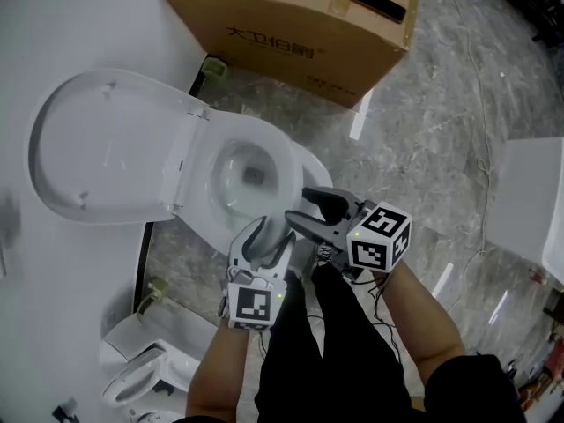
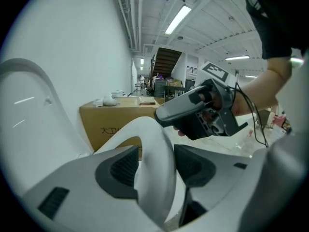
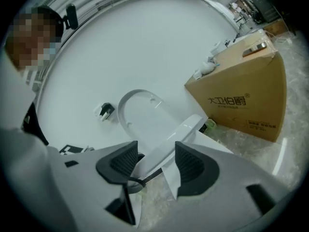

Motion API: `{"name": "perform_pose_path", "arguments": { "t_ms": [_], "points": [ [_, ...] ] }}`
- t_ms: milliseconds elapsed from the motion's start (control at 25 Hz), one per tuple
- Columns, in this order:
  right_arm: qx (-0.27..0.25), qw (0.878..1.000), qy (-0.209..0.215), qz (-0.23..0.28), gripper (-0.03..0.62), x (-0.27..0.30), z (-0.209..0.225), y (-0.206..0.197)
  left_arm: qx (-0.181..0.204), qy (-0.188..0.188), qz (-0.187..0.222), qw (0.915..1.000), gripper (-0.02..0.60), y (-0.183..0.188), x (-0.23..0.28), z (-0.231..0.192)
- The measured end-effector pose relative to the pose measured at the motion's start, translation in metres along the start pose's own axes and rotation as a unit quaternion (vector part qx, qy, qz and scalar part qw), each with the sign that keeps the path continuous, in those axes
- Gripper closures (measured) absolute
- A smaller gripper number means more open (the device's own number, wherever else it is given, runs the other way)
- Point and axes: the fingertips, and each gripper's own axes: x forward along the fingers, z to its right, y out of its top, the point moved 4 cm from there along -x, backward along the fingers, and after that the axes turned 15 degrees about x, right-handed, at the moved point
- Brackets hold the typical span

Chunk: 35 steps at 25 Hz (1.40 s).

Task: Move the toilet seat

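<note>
Our left gripper [image 2: 155, 170] and right gripper [image 3: 157, 164] each clamp the toilet seat [image 2: 140, 127], fingers wide; raised lid [image 1: 106, 148] and cardboard box [image 1: 300, 25] stand beyond.

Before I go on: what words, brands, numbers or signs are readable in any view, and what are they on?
"大卫伯爵" with a ® mark: printed on the side of the cardboard box.
Small print line beneath that brand on the box: too small to read.
Marker cubes: black-and-white square patterns, no letters or numbers.
Toilet seat: no print visible.
</note>
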Motion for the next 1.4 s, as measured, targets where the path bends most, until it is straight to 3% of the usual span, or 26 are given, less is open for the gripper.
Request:
{"name": "perform_pose_path", "arguments": {
  "t_ms": [200, 360, 560, 800, 960, 1240, 1400],
  "points": [
    [-0.098, 0.994, 0.019, -0.046, 0.351, 0.010, -0.021, 0.009, -0.020, 0.049, -0.014, 0.9985, 0.357, 0.010, -0.017, -0.021],
    [-0.199, 0.975, 0.017, -0.095, 0.352, 0.021, -0.036, 0.016, -0.034, 0.088, -0.029, 0.9951, 0.356, 0.016, -0.029, -0.039],
    [-0.269, 0.957, 0.009, -0.111, 0.361, 0.037, -0.054, 0.026, -0.059, 0.138, -0.044, 0.9877, 0.356, 0.020, -0.042, -0.059],
    [-0.272, 0.958, 0.013, -0.093, 0.357, 0.054, -0.077, 0.037, -0.095, 0.201, -0.056, 0.9733, 0.357, 0.027, -0.062, -0.081],
    [-0.275, 0.958, 0.017, -0.077, 0.355, 0.071, -0.093, 0.048, -0.097, 0.235, -0.054, 0.9657, 0.367, 0.032, -0.075, -0.102],
    [-0.274, 0.959, 0.033, -0.060, 0.356, 0.106, -0.127, 0.067, -0.093, 0.269, -0.039, 0.9578, 0.387, 0.034, -0.098, -0.142],
    [-0.273, 0.960, 0.030, -0.054, 0.356, 0.125, -0.140, 0.076, -0.089, 0.272, -0.036, 0.9574, 0.401, 0.034, -0.109, -0.166]
  ]
}}
